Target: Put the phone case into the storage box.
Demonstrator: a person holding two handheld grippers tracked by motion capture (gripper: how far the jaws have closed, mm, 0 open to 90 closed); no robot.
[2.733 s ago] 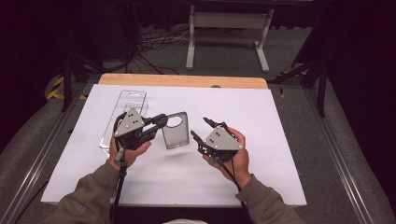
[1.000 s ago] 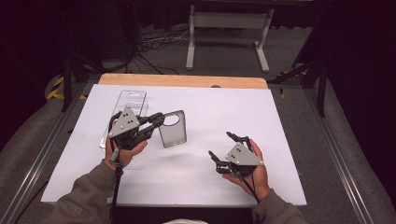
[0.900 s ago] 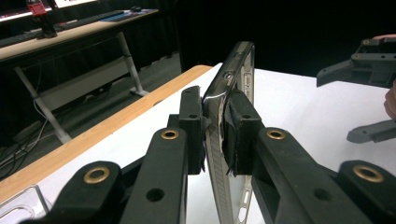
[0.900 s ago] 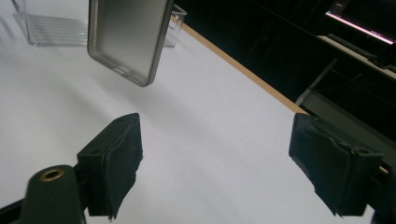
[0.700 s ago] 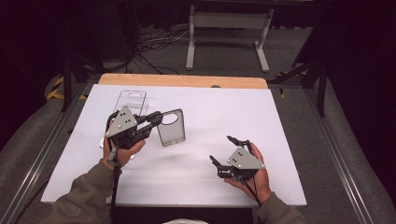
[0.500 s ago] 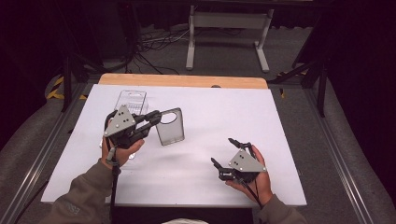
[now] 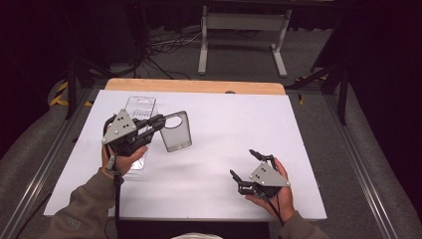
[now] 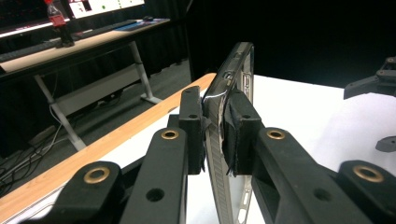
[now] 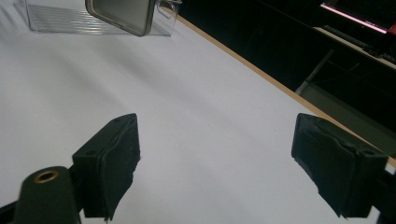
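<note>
- The left gripper [image 7: 158,122] is clamping a clear phone case [image 7: 176,132] by its edge, holding it lifted over the left half of the white table [image 7: 234,124].
- In the left gripper view, both pads are pressing the case's thin rim [image 8: 219,116], with the case standing edge-on between them.
- The case is looking smoky-transparent, with rounded corners and a round camera cutout near its top.
- The right gripper [image 7: 247,165] is resting released, jaws spread wide, near the table's front right.
- A clear plastic package [image 7: 138,112] is lying behind the left hand [image 7: 122,158].
- Bare white surface is stretching between the grippers and toward the wooden far edge [image 7: 194,86].
</note>
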